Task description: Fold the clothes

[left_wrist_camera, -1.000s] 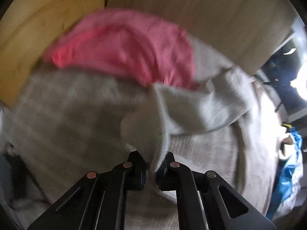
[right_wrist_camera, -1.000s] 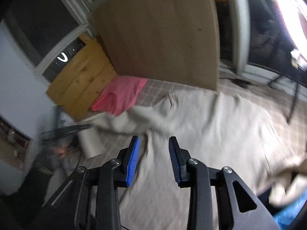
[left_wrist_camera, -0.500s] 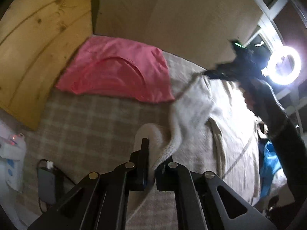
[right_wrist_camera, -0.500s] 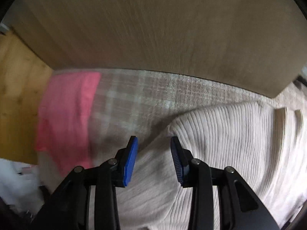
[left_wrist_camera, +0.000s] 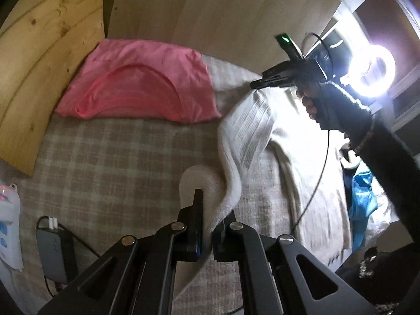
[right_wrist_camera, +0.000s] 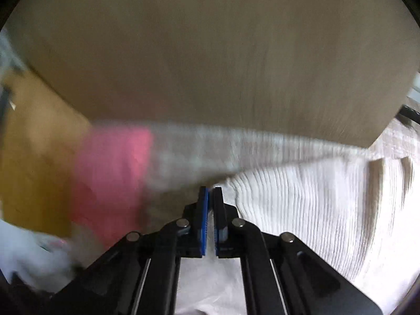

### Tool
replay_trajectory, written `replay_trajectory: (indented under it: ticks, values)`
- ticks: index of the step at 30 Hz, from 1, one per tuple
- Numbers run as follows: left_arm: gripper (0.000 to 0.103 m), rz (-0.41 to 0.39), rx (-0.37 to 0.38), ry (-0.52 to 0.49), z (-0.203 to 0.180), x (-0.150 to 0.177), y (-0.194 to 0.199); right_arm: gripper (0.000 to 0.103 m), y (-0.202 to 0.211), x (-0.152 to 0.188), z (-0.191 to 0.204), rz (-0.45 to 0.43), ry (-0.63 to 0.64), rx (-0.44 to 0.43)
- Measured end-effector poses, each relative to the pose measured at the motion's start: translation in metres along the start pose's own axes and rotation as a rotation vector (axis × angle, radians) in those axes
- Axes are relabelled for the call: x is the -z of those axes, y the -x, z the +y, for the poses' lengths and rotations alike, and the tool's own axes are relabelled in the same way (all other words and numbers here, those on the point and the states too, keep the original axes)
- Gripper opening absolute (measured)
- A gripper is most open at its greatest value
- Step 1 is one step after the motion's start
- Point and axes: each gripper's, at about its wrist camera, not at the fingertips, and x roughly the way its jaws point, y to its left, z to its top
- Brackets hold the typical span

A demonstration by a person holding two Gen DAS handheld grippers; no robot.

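Left gripper (left_wrist_camera: pixel 207 225) clamped on the cuff end of the cream ribbed sweater (left_wrist_camera: pixel 262 136), which lies on the checked bedspread (left_wrist_camera: pixel 113 162). Right gripper (right_wrist_camera: pixel 211 197) jaws pinched together at the sweater's far edge; whether cloth is caught between them is not clear. Beyond, a pink garment (left_wrist_camera: pixel 136 81) lies already folded flat near the wooden headboard (left_wrist_camera: pixel 39 52). Judgement: one item done; sweater folding barely begun, body unfolded.

You see a checked bed cover (left_wrist_camera: pixel 110 162); on it lie a pink shirt (left_wrist_camera: pixel 141 84), a cream sweater (left_wrist_camera: pixel 296 141) and a grey box (left_wrist_camera: pixel 52 252).
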Motion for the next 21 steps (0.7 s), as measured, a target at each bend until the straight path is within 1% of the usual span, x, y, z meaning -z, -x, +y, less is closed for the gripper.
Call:
replay_trajectory:
  ticks: [1,2,3,5,7,8,11,13,15,16,17,18,19,21]
  values:
    - [0.004,-0.022,0.003,0.001,0.003,-0.003,0.009,0.003,0.012,-0.003,-0.002,-0.039,-0.022,-0.038]
    - [0.004,-0.039,0.0,0.004,0.008,-0.007,0.016,0.0,0.018,-0.006,-0.004,-0.071,-0.036,-0.059]
    - [0.004,-0.054,-0.009,0.012,0.015,-0.011,0.021,0.0,0.019,-0.007,-0.005,-0.09,-0.051,-0.071]
    - [0.004,-0.061,-0.034,0.049,0.035,-0.021,0.021,0.0,0.005,-0.007,-0.002,-0.072,-0.055,-0.072]
    - [0.004,-0.036,-0.085,0.094,0.058,-0.029,0.007,0.0,-0.011,0.0,0.01,-0.051,0.016,-0.009]
    - [0.004,-0.016,-0.104,0.104,0.064,-0.03,-0.001,0.001,-0.015,0.005,0.016,-0.032,0.051,-0.001]
    - [0.004,0.047,-0.144,0.113,0.072,-0.029,-0.026,0.002,0.002,0.019,0.021,0.014,0.067,-0.108]
    - [0.006,0.072,-0.154,0.099,0.069,-0.026,-0.03,0.005,0.038,0.029,0.016,-0.017,0.082,-0.153]
    - [0.009,0.078,-0.173,0.093,0.066,-0.023,-0.025,0.011,0.086,0.04,0.002,-0.067,0.103,-0.184]
    - [0.011,0.081,-0.182,0.09,0.064,-0.022,-0.023,0.015,0.12,0.049,-0.013,-0.107,0.115,-0.182]
    - [0.011,0.07,-0.195,0.087,0.064,-0.02,-0.017,0.018,0.149,0.056,-0.029,-0.141,0.12,-0.176]
    - [0.011,0.059,-0.21,0.091,0.065,-0.019,-0.011,0.02,0.172,0.06,-0.047,-0.17,0.12,-0.168]
    - [0.011,0.05,-0.225,0.097,0.067,-0.017,-0.005,0.024,0.193,0.064,-0.065,-0.198,0.119,-0.159]
    - [0.011,0.029,-0.26,0.122,0.072,-0.014,0.01,0.027,0.229,0.069,-0.111,-0.248,0.107,-0.084]
